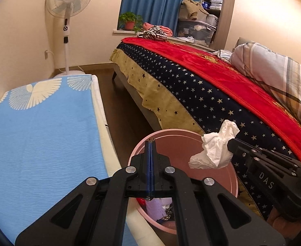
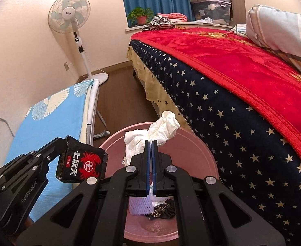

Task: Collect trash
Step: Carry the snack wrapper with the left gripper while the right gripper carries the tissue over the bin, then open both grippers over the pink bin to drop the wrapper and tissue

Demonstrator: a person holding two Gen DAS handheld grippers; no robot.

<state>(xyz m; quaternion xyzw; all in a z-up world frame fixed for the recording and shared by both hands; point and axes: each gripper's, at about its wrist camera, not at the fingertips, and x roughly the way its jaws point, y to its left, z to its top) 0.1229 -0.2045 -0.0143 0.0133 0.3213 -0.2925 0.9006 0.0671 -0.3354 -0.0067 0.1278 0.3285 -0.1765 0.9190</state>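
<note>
A pink bin [image 1: 230, 176] [image 2: 193, 141] stands on the floor between the blue table and the bed, with some trash at its bottom. My left gripper [image 1: 150, 141] [image 2: 65, 141] is shut on a black wrapper with a red crab print [image 2: 82, 164], held by the bin's left rim. In its own view the wrapper shows only edge-on between the fingers. My right gripper [image 2: 151, 142] [image 1: 231, 143] is shut on a crumpled white tissue [image 2: 158, 129] [image 1: 216, 147], held over the bin.
A table with a blue bird-print cloth [image 1: 37, 133] [image 2: 48, 119] is on the left. A bed with a red blanket [image 1: 222, 75] [image 2: 242, 61] and star-print cover is on the right. A standing fan [image 1: 68, 10] stands by the far wall.
</note>
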